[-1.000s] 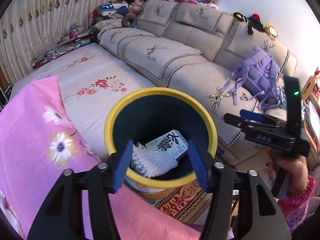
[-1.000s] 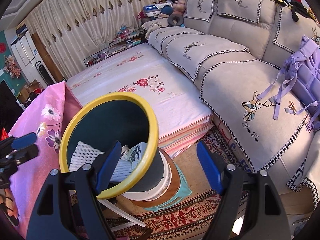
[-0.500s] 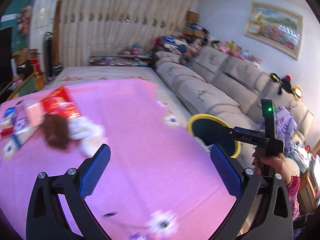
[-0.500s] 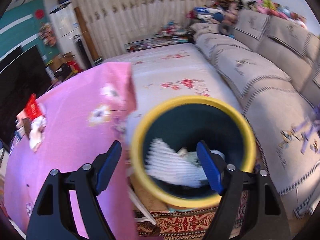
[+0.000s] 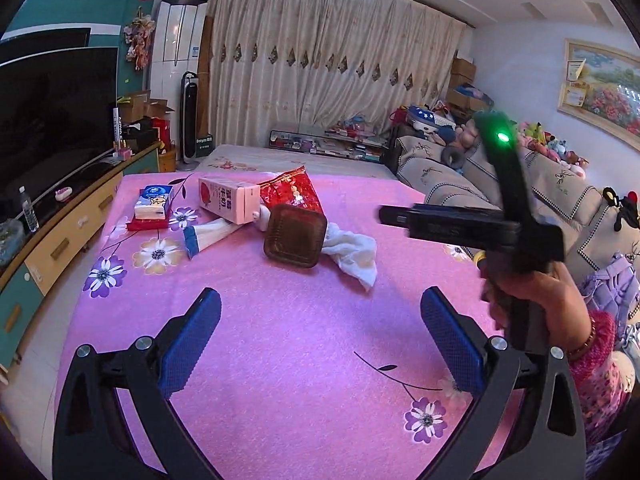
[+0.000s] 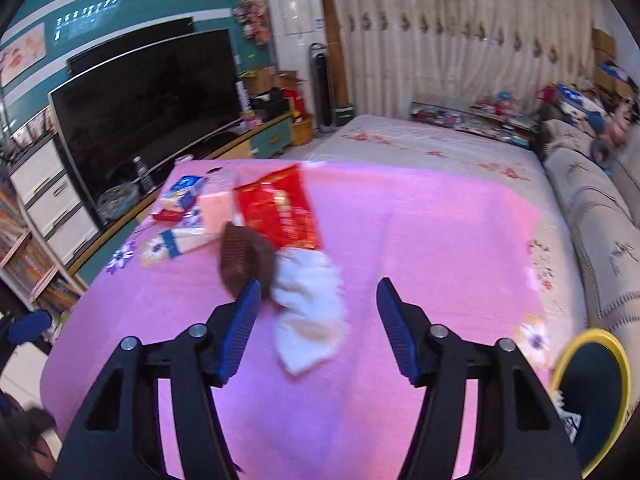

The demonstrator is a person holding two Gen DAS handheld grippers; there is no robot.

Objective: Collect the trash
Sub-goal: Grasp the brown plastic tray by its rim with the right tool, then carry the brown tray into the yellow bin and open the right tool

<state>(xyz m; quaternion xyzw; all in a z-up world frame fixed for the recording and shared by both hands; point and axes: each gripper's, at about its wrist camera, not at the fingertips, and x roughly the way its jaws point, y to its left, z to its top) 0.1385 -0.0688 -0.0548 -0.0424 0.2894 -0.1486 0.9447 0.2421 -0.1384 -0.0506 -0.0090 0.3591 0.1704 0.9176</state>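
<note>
risk note: crowded trash pile, bin off the edge

the desk [image 5: 304, 360], under a pink flowered cloth, carries all remaining trash in one cluster at its far side. the yellow-rimmed bin [image 6: 592, 396] stands below the near right corner, with some items already inside.

largest hazard: the red foil bag [image 5: 292, 194], milk carton [image 5: 228, 200] and brown tray [image 5: 296, 236] overlap or touch, so a pull on one may drag the others or bunch the cloth.

the white crumpled cloth [image 6: 312, 304] lies limp against the tray; a shallow pinch could catch only a fold and drop it short of the bin.

the left hand-held gripper [image 5: 320, 340] is spread wide and empty over bare cloth. the right hand-held gripper [image 6: 318, 328] is closing, with the white cloth just ahead of its pads, not pressed; its left pad sits near the tray and could snag it.

the tissue pack [image 5: 154, 202] may not be trash; misjudging it is a minor risk.
</note>
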